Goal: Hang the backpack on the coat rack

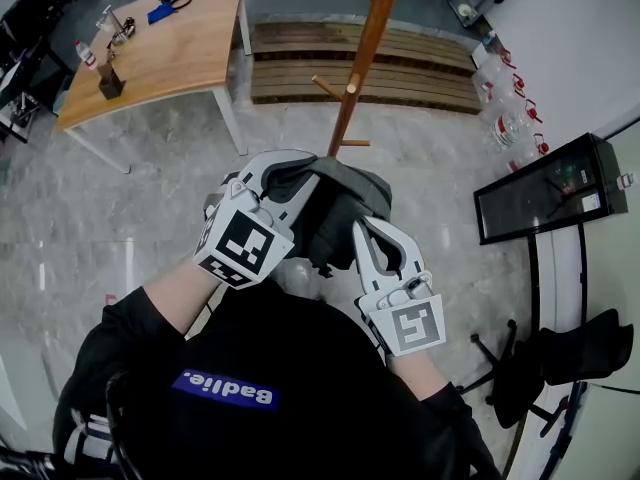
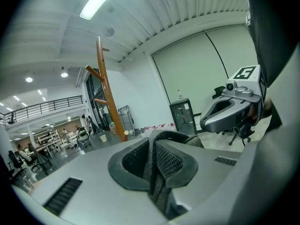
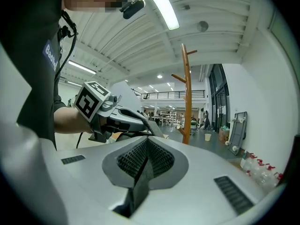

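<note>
I hold a dark grey backpack (image 1: pixel 335 203) chest-high between both grippers. My left gripper (image 1: pixel 300 168) is shut on a strap at the bag's top left. My right gripper (image 1: pixel 362 230) is shut on another strap at its lower right. In the left gripper view a black woven strap (image 2: pixel 157 182) is pinched between the pads of the left gripper (image 2: pixel 152 161). The right gripper view shows a flat strap (image 3: pixel 140 184) clamped in the right gripper (image 3: pixel 145 161). The wooden coat rack (image 1: pixel 365 58) with short pegs stands just beyond the bag, upright (image 2: pixel 107 88) (image 3: pixel 187 93).
A wooden table (image 1: pixel 170 48) with small items stands at the far left. A slatted pallet (image 1: pixel 420 63) lies behind the rack. To the right are clear bottles (image 1: pixel 510 118), a black glass-fronted cabinet (image 1: pixel 545 188) and an office chair (image 1: pixel 570 353).
</note>
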